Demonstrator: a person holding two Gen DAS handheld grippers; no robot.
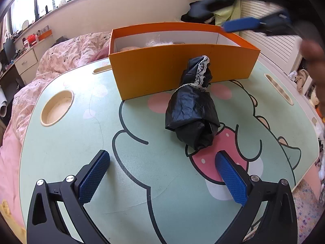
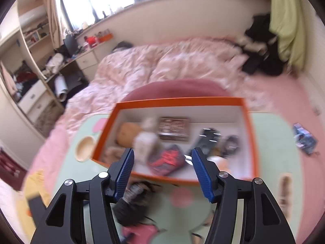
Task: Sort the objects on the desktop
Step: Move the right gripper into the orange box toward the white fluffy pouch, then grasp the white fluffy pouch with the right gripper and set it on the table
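A black folded umbrella with white lace trim [image 1: 193, 109] lies on the green cartoon table [image 1: 81, 142], its tip against the front wall of the orange box [image 1: 182, 71]. My left gripper [image 1: 162, 158] stands open just in front of the umbrella's near end, nothing between its blue pads. My right gripper [image 2: 162, 152] hovers blurred above the orange box [image 2: 178, 101], jaws apart with nothing between them; it shows in the left wrist view as a blue finger [image 1: 243, 24] over the box's far right corner. The umbrella [image 2: 132, 201] lies below its left finger.
The box holds a plush toy [image 2: 127, 134], a pale bottle [image 2: 146, 140], a brown case [image 2: 174, 129], a red-and-black pouch [image 2: 168, 160] and dark items. A cup recess [image 1: 57, 107] sits at the table's left. A blue item [image 2: 304, 138] lies at the table's right. A bed surrounds the table.
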